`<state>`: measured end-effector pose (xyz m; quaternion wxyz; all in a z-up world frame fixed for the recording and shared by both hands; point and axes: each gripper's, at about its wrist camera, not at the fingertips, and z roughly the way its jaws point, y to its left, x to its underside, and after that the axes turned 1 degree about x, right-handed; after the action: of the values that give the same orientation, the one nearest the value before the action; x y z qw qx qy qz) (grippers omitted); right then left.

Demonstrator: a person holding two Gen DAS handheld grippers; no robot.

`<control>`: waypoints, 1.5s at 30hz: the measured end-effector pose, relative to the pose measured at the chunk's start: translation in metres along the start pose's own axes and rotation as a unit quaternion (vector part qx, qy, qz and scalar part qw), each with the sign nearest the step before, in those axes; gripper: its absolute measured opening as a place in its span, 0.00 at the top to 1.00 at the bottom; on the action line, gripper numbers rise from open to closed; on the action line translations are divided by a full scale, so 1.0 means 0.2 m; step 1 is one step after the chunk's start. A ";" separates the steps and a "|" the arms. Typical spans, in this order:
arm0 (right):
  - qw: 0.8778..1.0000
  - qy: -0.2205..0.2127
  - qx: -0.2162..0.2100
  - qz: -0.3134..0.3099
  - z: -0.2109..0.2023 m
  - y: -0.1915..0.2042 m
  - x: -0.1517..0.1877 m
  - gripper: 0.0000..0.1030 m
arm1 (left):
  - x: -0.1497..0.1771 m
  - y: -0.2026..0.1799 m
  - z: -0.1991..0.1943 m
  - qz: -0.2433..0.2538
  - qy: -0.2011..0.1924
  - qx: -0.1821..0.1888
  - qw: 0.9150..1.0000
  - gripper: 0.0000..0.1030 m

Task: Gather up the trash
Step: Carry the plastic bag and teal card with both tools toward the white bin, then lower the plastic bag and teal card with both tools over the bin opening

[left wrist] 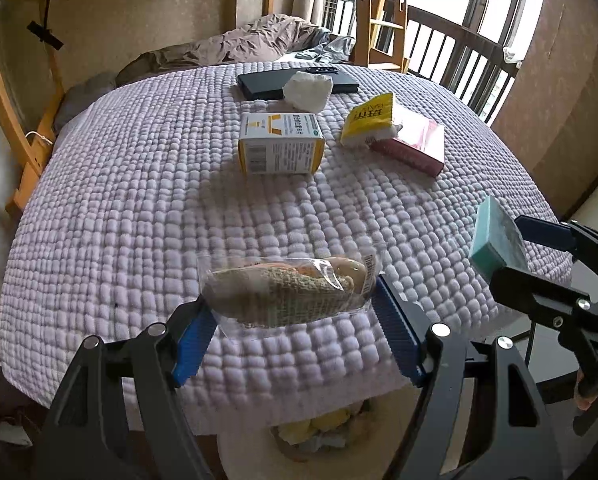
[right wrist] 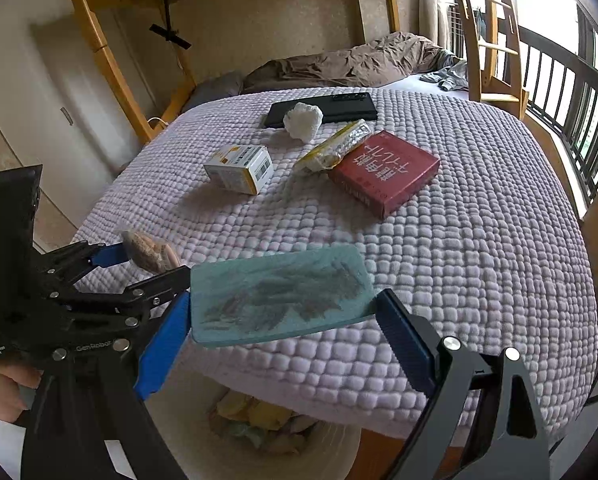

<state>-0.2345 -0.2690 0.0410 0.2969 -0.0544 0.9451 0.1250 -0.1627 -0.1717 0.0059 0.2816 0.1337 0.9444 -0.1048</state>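
The left gripper (left wrist: 291, 316) holds a clear plastic pack (left wrist: 287, 292) between its blue pads (left wrist: 397, 328), which press on its two short ends, so the long axis of the pack lies across the jaws, from left to right in the left wrist view. The pack is transparent and a little crumpled, with brown and greenish food inside and a small printed label at its right end. It hangs above the near edge of the bed (left wrist: 139, 200), and a pale bin (left wrist: 319, 436) with yellow and mixed trash inside stands below it. The right gripper (right wrist: 283, 320) is clamped on a teal box (right wrist: 279, 292); the pads press on its two short ends, and its long axis also runs across the jaws, with the right end a bit higher. The broad face of the box looks up toward the camera and carries grey scuffed marks. It also is over the near edge of the bed, above the bin (right wrist: 331, 452). The two grippers are side by side, near each other. Farther on the lilac quilted cover lie a white and yellow box (left wrist: 281, 144), a yellow packet (left wrist: 369, 120) that touches a red box (right wrist: 383, 172), a white crumpled wad (left wrist: 307, 90) and a dark flat device (left wrist: 267, 82) behind it.
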 end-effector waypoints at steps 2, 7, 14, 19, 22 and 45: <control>1.000 0.000 -0.001 0.001 -0.02 0.01 0.02 0.13 | 0.01 -0.01 -0.01 0.003 0.001 -0.001 1.000 0.26; 1.000 0.001 -0.003 0.000 -0.04 0.02 0.04 0.13 | 0.04 -0.02 -0.03 0.006 0.003 -0.002 1.000 0.26; 1.000 0.004 -0.008 -0.003 -0.09 0.05 0.10 0.13 | 0.07 -0.03 -0.06 0.006 0.004 -0.001 1.000 0.26; 1.000 0.005 -0.010 -0.004 -0.11 0.07 0.14 0.13 | 0.11 -0.05 -0.09 0.010 0.008 -0.001 1.000 0.26; 1.000 0.007 -0.012 -0.004 -0.13 0.08 0.16 0.13 | 0.13 -0.06 -0.10 0.013 0.010 -0.002 1.000 0.26; 1.000 0.023 -0.018 -0.001 -0.22 0.09 0.30 0.13 | 0.25 -0.09 -0.16 0.022 0.032 0.000 0.999 0.26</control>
<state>-0.3105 -0.2640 0.0444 0.2746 -0.0636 0.9491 0.1407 -0.2256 -0.1690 0.0063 0.2536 0.1581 0.9496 -0.0943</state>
